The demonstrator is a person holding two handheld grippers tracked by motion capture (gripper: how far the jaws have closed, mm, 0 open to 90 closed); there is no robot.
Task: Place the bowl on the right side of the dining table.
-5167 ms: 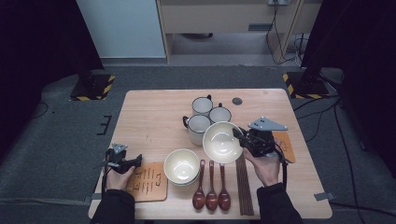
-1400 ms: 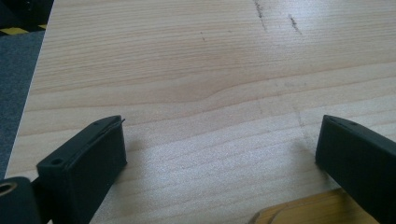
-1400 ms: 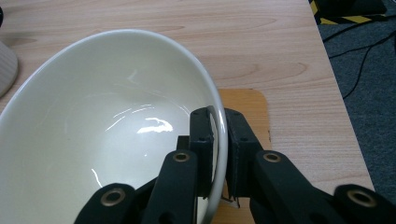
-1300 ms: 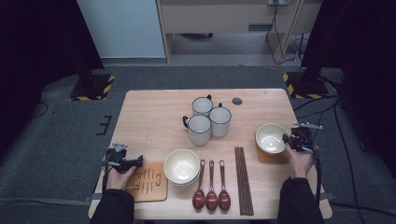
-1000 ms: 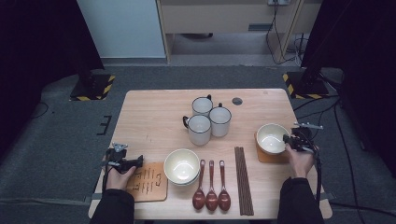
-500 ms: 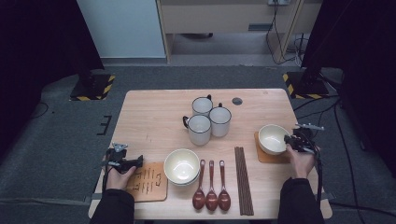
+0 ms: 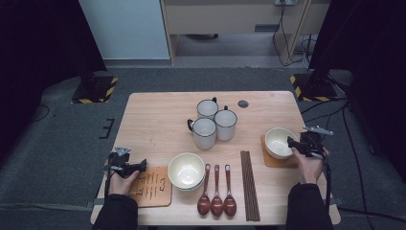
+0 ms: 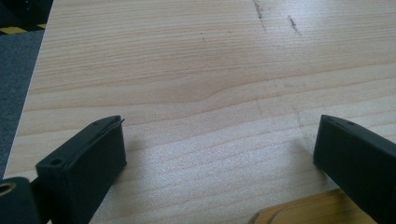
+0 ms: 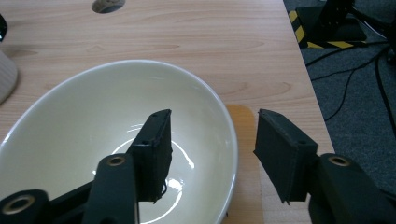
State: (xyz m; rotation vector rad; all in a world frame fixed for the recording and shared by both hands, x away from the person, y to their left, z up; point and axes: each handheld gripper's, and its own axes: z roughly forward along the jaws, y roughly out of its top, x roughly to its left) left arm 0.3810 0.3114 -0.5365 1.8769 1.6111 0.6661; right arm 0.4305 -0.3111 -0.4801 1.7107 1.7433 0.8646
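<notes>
Two bowls sit on the table: one cream bowl on a wooden coaster at about three o'clock, and another bowl near six o'clock. The right gripper straddles the three-o'clock bowl's rim; in the right gripper view one jaw hangs inside the bowl and the other outside, over the coaster. Its jaws have just been opening, and a gap shows on either side of the rim, so the pads no longer press it. The bowl's near edge is cut off at the bottom of that view.

At eight o'clock the left gripper rests low with its jaws spread wide and nothing but bare wood between them, as the left gripper view shows. A corner of a wooden board pokes in at that view's bottom edge; in the high view the board bears markings too small to read, partly covered by the left hand.

Three mugs cluster at the centre. Three brown spoons and dark chopsticks lie near six o'clock.
</notes>
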